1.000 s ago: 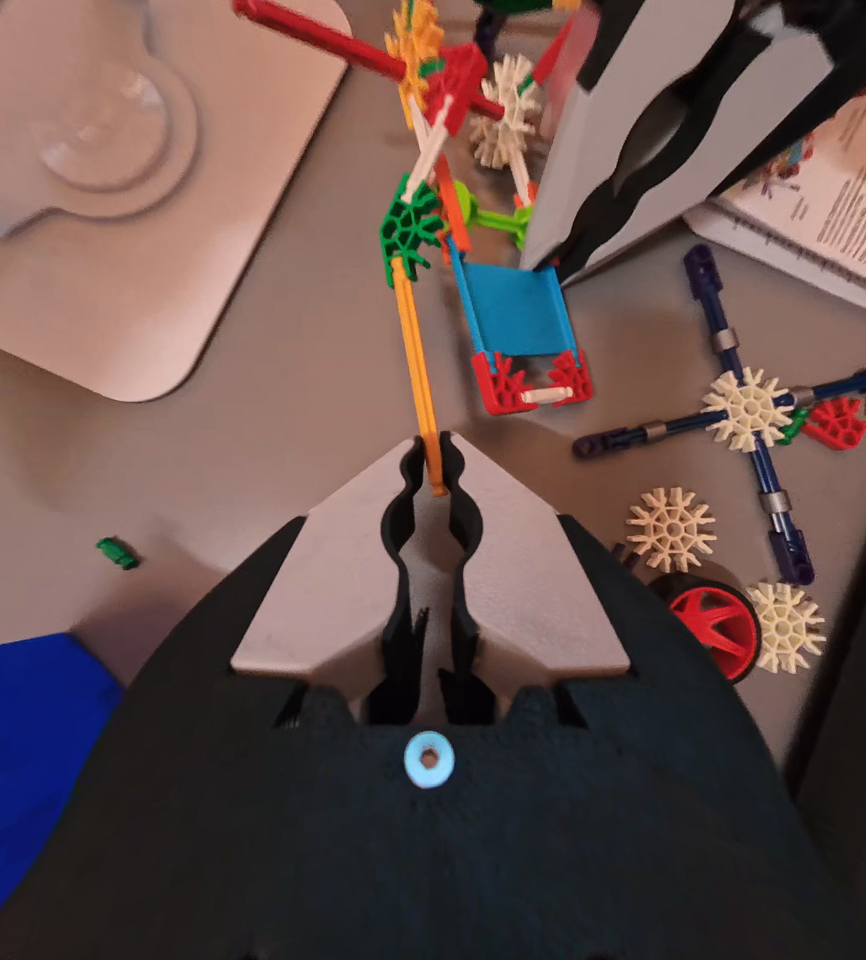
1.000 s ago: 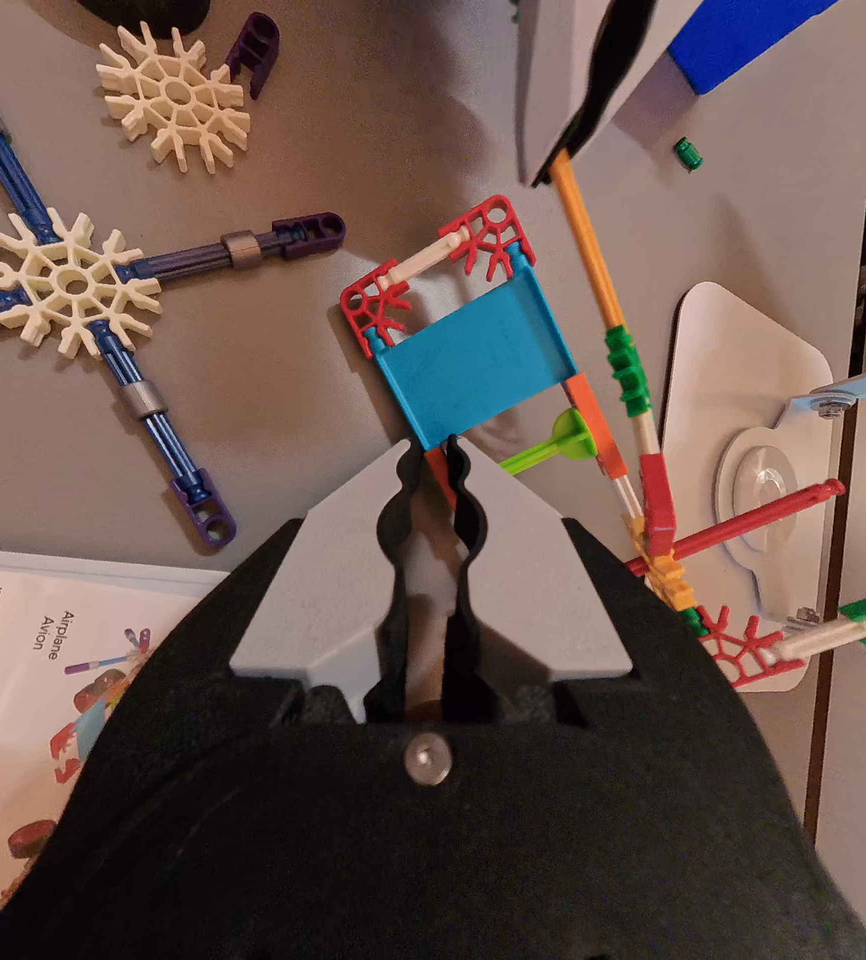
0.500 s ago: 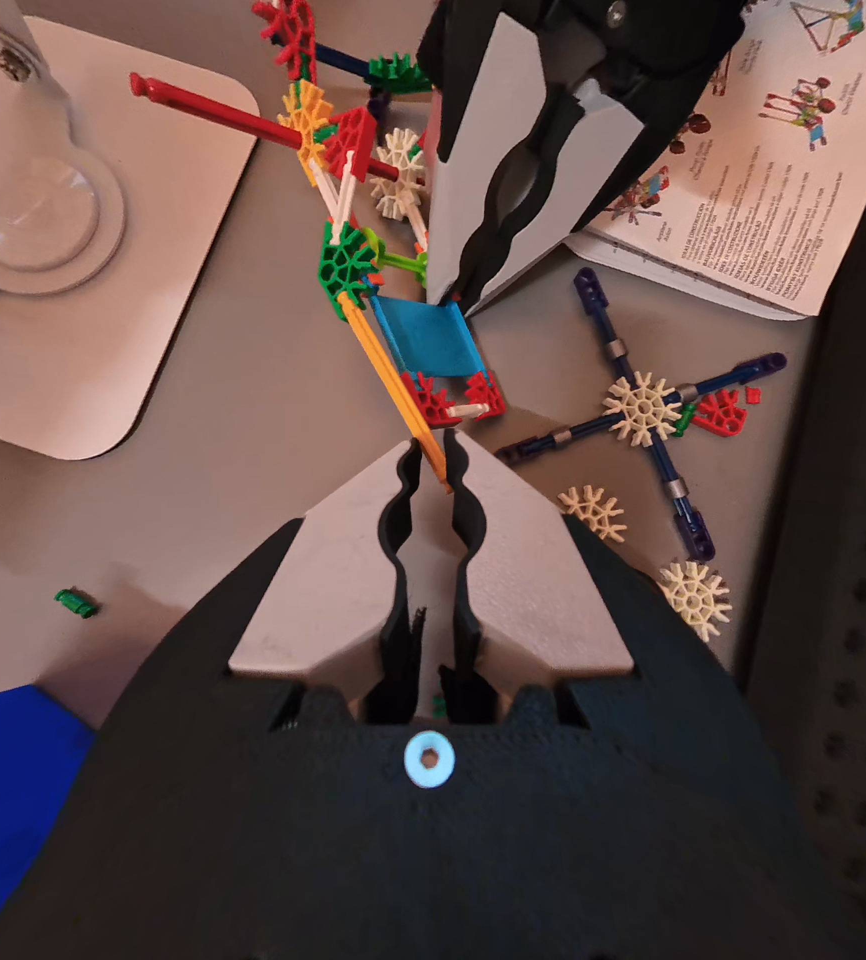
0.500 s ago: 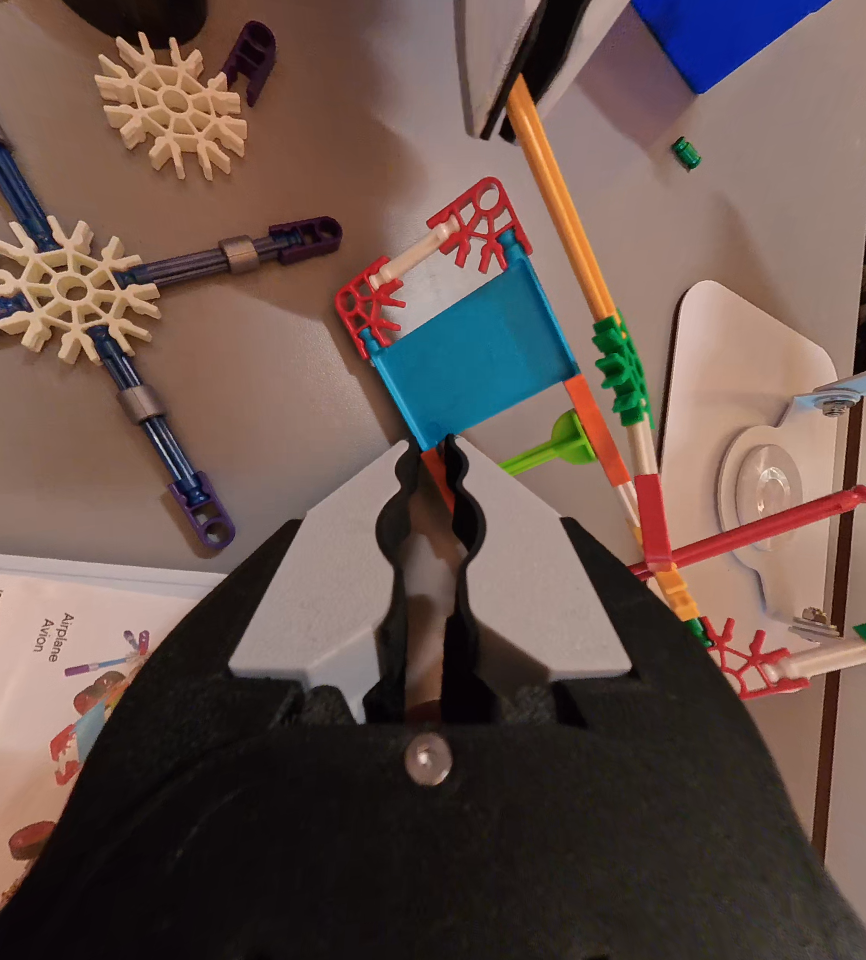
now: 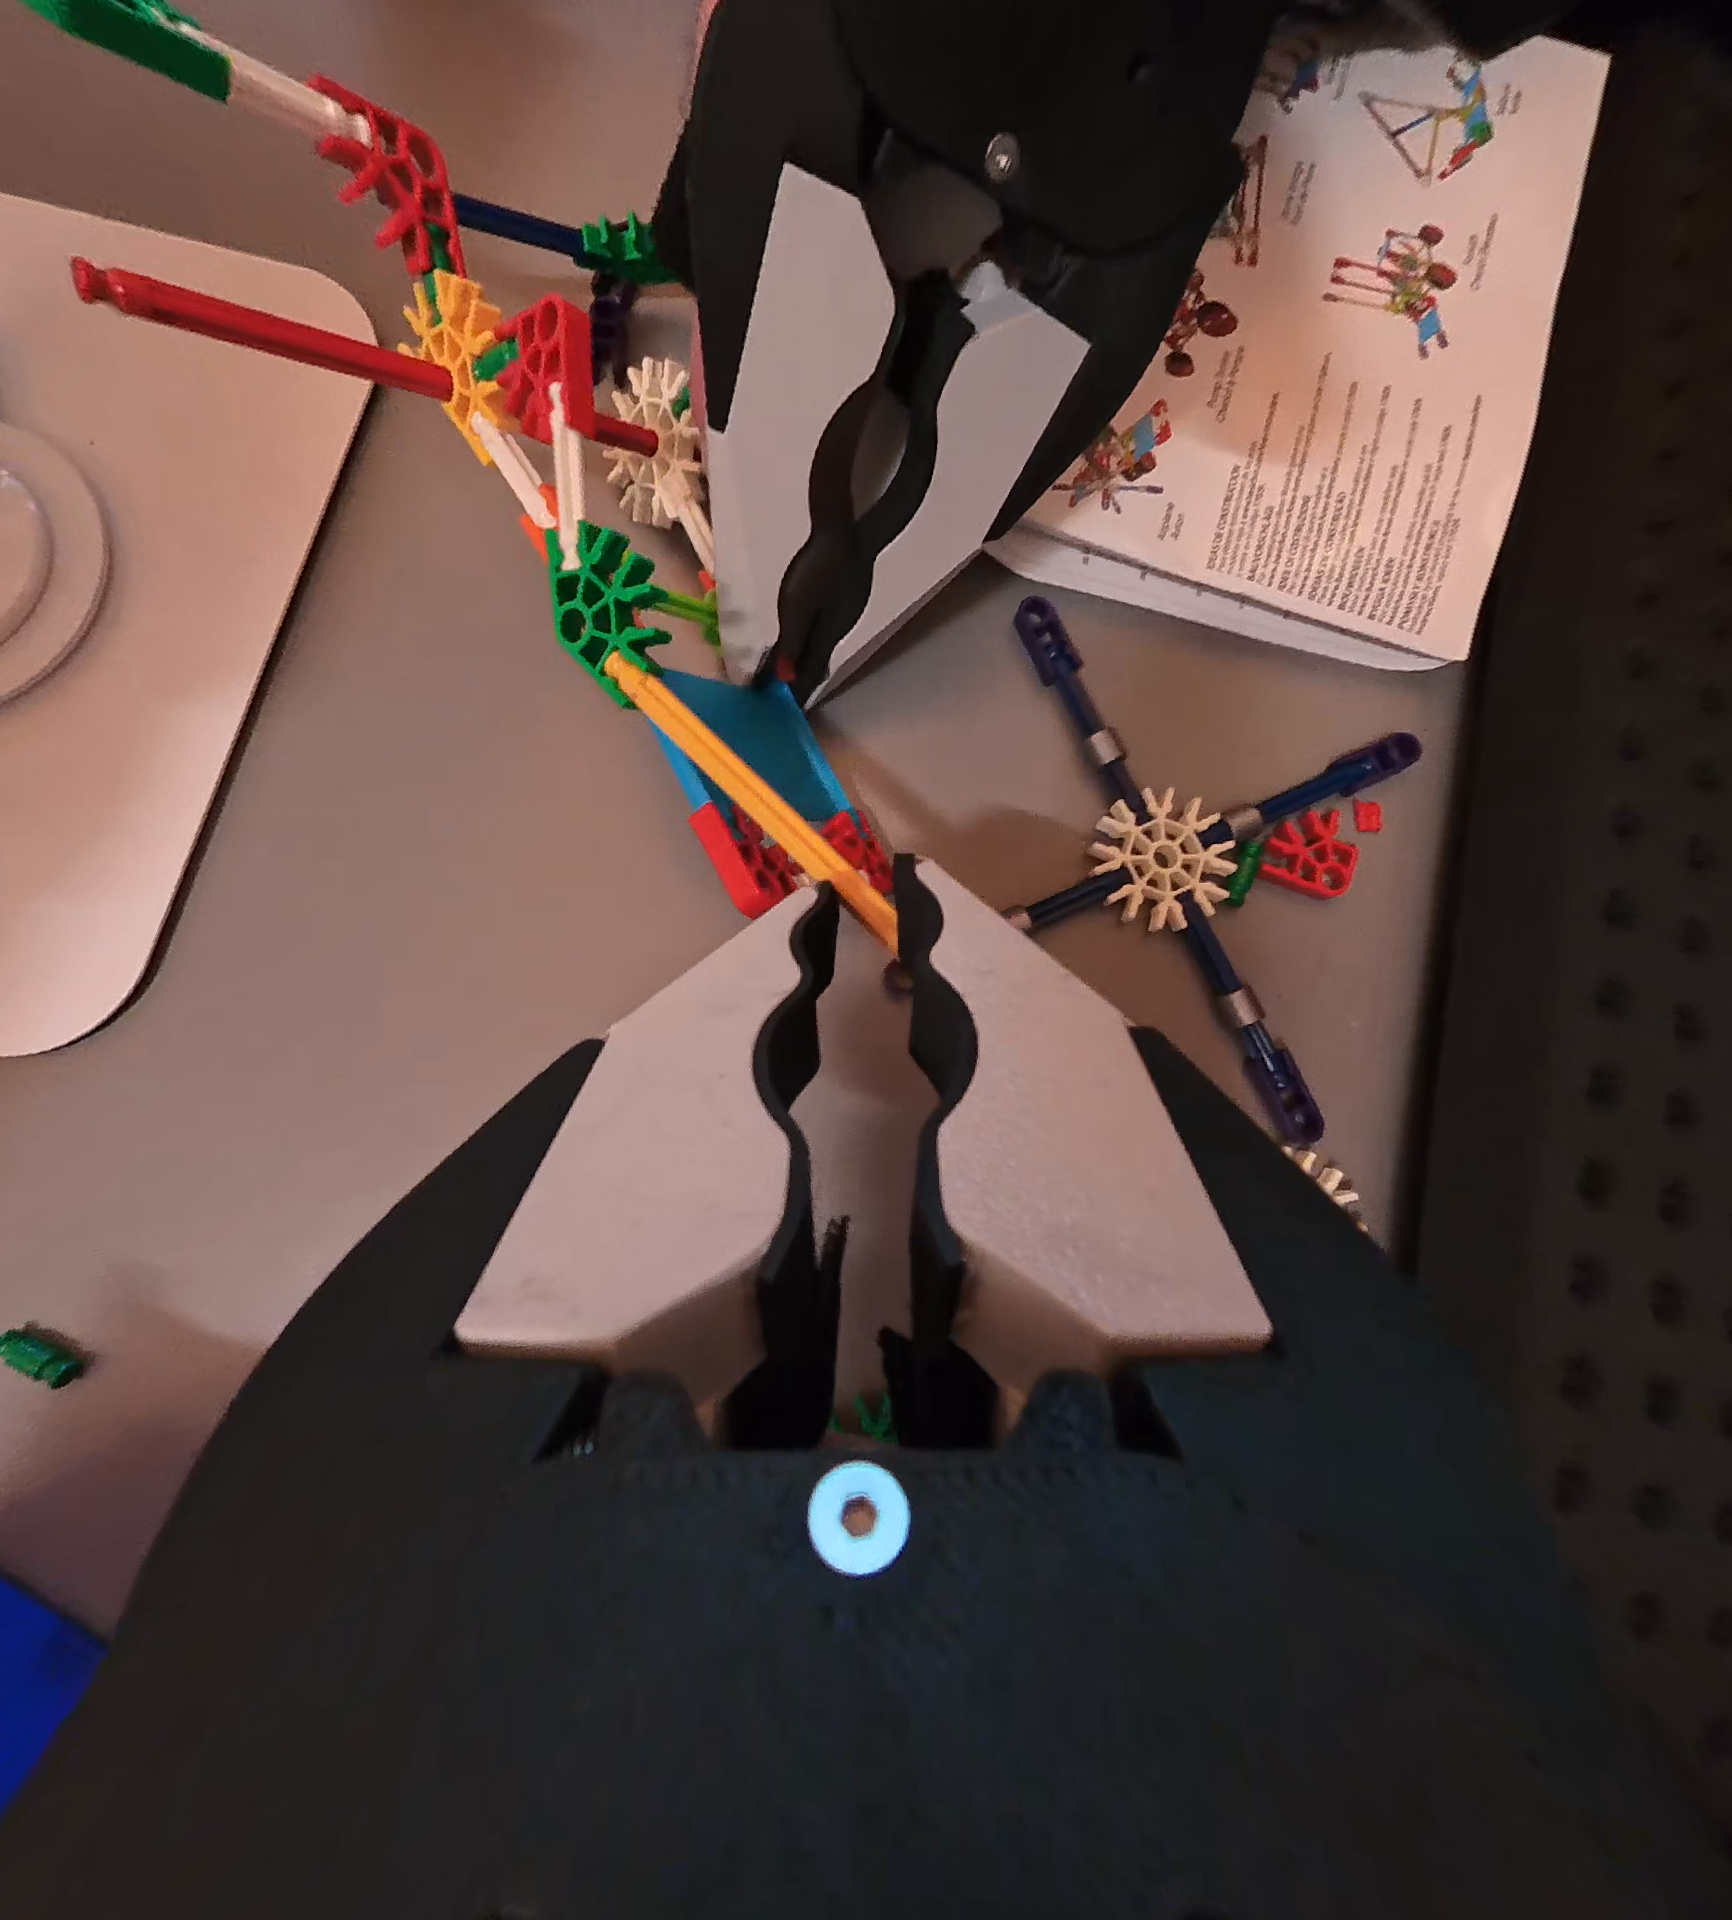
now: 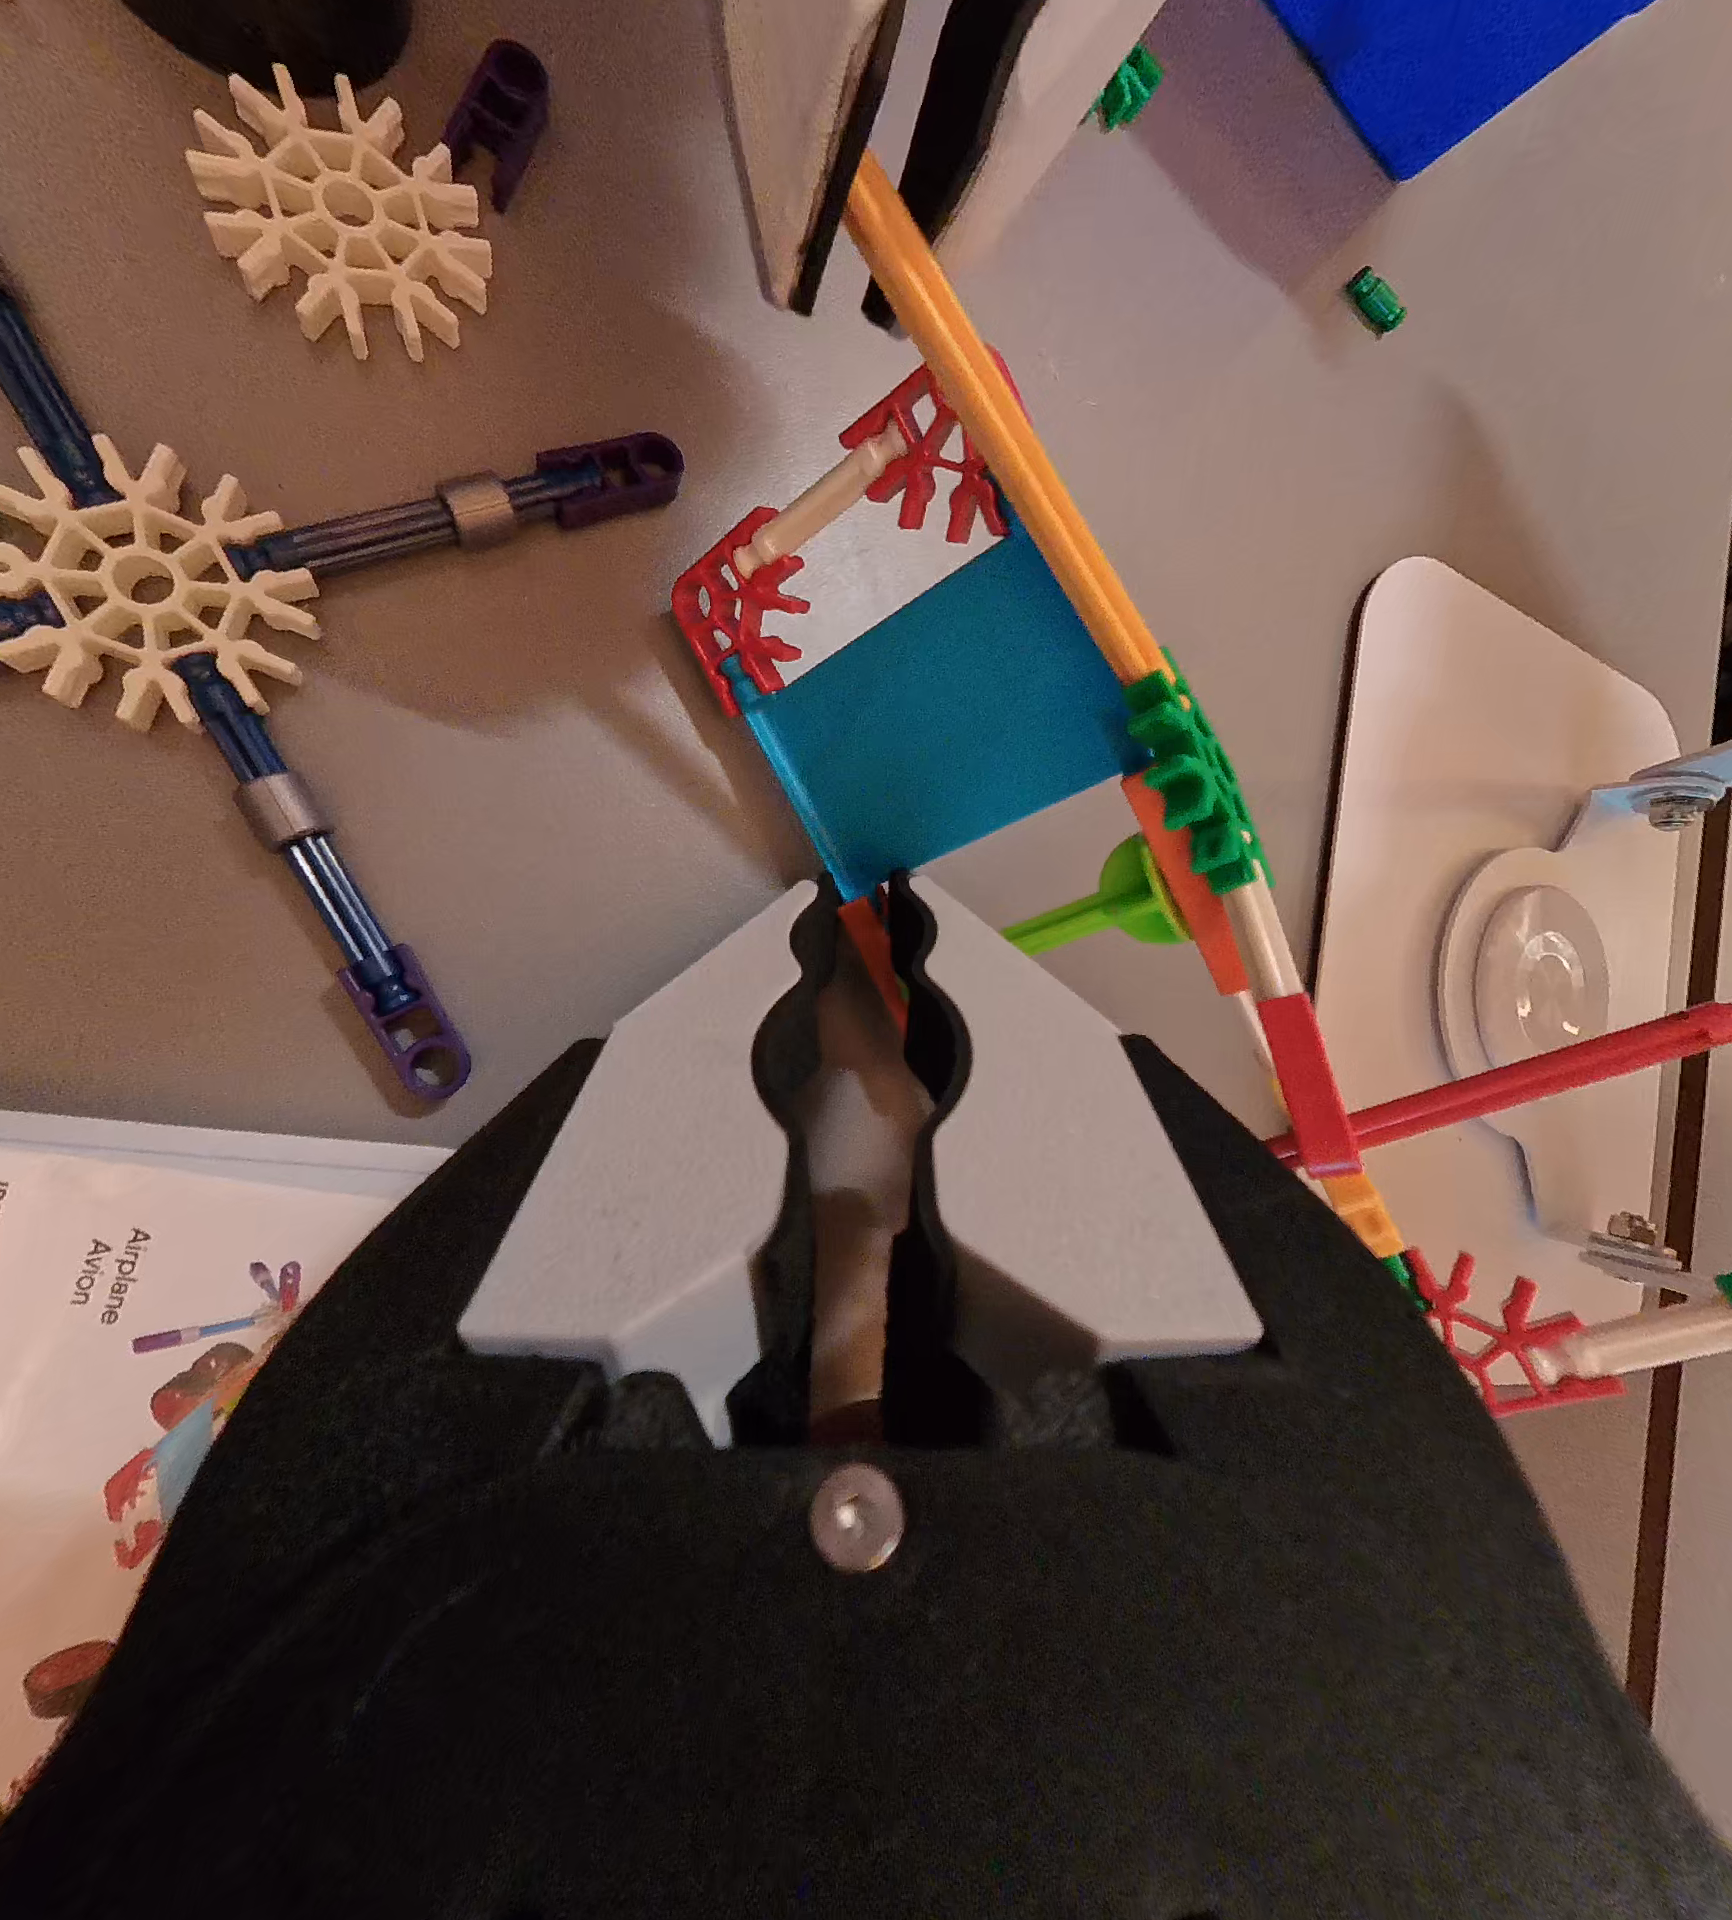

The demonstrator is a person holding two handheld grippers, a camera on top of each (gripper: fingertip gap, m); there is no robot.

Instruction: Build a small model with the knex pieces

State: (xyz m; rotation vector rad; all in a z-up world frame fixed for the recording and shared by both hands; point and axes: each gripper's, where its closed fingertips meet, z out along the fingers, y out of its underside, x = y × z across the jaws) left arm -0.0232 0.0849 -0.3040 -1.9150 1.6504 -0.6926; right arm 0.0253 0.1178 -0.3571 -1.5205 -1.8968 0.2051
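On a grey tabletop (image 5: 374, 1091) lay an instruction sheet (image 5: 1361, 416) with printed text and diagrams; we saw no brand mark. Beside it stood a rod-and-connector model, its blue panel (image 6: 945, 707) low. We saw the right gripper (image 6: 857, 894) pinched narrowly on an orange rod (image 6: 867, 940) at the panel's corner. The left gripper (image 5: 862, 904) stood slightly parted around a yellow rod (image 5: 737, 779), which touched one pad.

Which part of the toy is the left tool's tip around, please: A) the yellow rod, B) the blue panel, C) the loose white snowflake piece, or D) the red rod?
A: the yellow rod runs from the green connector into the gap of the left tool, whose jaws stand slightly apart around its end.
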